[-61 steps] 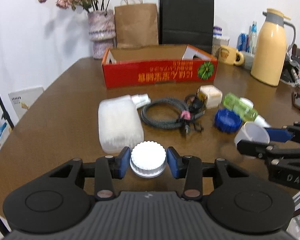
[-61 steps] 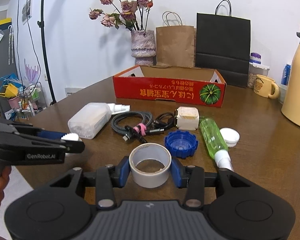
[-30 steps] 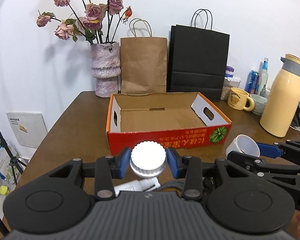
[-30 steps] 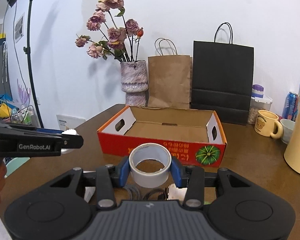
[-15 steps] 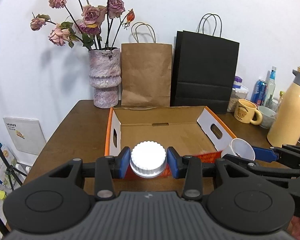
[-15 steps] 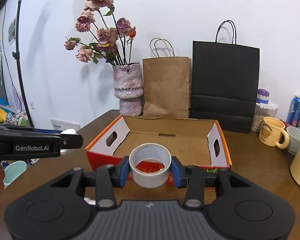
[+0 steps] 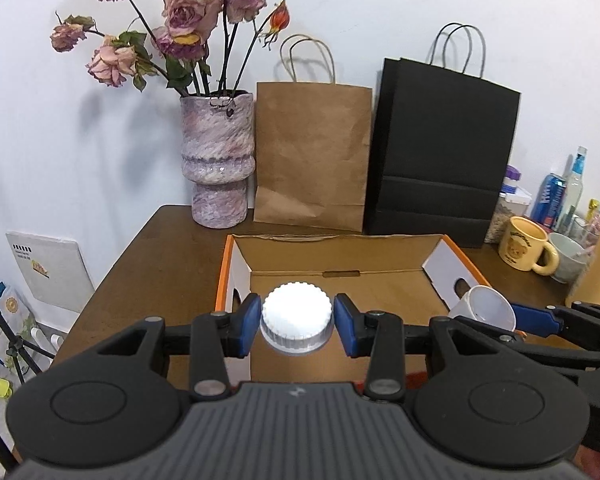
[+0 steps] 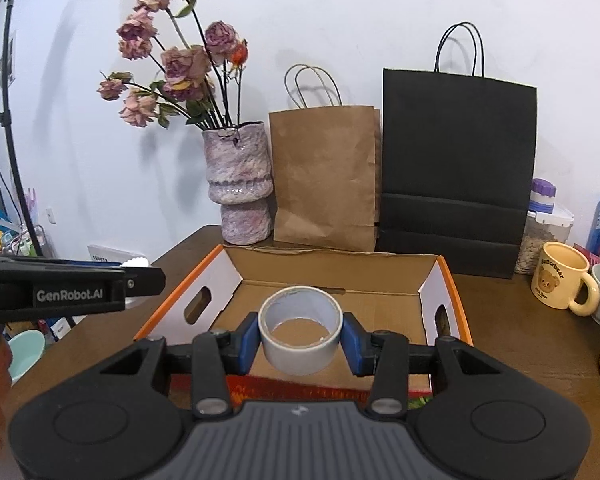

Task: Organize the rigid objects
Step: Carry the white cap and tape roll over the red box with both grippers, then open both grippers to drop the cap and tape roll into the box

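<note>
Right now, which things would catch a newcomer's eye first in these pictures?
The white ridged cap clamped in the left gripper and the tape roll clamped in the right gripper, both held above the orange-rimmed cardboard box. Behind it stands a vase of dried roses.

You have two grippers, the left gripper (image 7: 297, 324) and the right gripper (image 8: 300, 336), one white ribbed cap (image 7: 297, 318), one tape roll (image 8: 300, 330), one cardboard box (image 8: 332, 276), two paper bags, brown (image 8: 325, 178) and black (image 8: 458, 172), one vase (image 8: 239, 184), one bear mug (image 8: 562, 282).
</note>
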